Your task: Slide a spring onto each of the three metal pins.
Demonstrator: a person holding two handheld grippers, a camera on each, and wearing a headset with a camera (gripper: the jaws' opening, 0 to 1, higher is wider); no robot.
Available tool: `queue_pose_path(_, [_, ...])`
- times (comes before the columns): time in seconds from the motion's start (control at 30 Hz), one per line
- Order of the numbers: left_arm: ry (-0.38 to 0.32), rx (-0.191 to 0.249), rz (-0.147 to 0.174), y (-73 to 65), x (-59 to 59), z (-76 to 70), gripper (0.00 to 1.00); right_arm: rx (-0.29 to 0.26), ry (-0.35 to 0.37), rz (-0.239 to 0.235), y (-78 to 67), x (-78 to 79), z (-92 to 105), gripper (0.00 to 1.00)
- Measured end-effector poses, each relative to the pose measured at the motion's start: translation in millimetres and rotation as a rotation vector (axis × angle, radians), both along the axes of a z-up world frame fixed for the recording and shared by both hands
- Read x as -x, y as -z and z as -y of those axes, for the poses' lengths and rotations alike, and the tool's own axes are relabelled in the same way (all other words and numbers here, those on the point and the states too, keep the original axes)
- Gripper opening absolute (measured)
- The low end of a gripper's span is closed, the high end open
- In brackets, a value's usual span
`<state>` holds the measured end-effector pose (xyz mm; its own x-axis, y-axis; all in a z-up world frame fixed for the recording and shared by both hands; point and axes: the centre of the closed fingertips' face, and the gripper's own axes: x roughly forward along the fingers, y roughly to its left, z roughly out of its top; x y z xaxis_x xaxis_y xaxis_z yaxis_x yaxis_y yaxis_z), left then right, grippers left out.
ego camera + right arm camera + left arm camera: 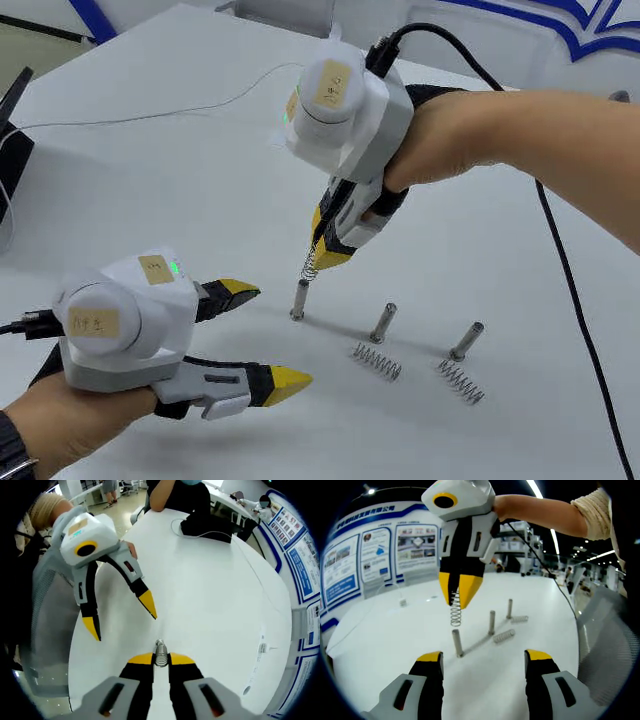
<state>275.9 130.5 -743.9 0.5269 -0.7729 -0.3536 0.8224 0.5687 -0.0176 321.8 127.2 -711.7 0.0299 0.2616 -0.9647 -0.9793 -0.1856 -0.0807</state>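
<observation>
Now the right gripper [325, 258], jaws pinched on a spring [310, 265], holds it just above the end pin [299, 299]; the left gripper [275, 334] gapes empty nearby, white table [150, 180] stretching wide behind.

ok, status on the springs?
Right gripper shut on a spring, hanging just over the end pin. Left gripper open, empty. Loose springs beside the bare pins. Nothing in the way.

I'm seeing the left gripper [275, 335] and right gripper [322, 262] showing white shells and black-and-yellow tips. The pins [300, 298] and springs [377, 361] are looking silver-grey, I think, on a white table [200, 180].
</observation>
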Motion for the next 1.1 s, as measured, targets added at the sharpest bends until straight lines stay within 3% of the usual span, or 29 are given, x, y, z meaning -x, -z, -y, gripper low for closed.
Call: queue_pose_path(1.1, [0.004,-0.005,-0.012,4.0,-1.3,-0.6,0.67,0.042,0.022,-0.037,19.1,-3.8,-4.5,0.12])
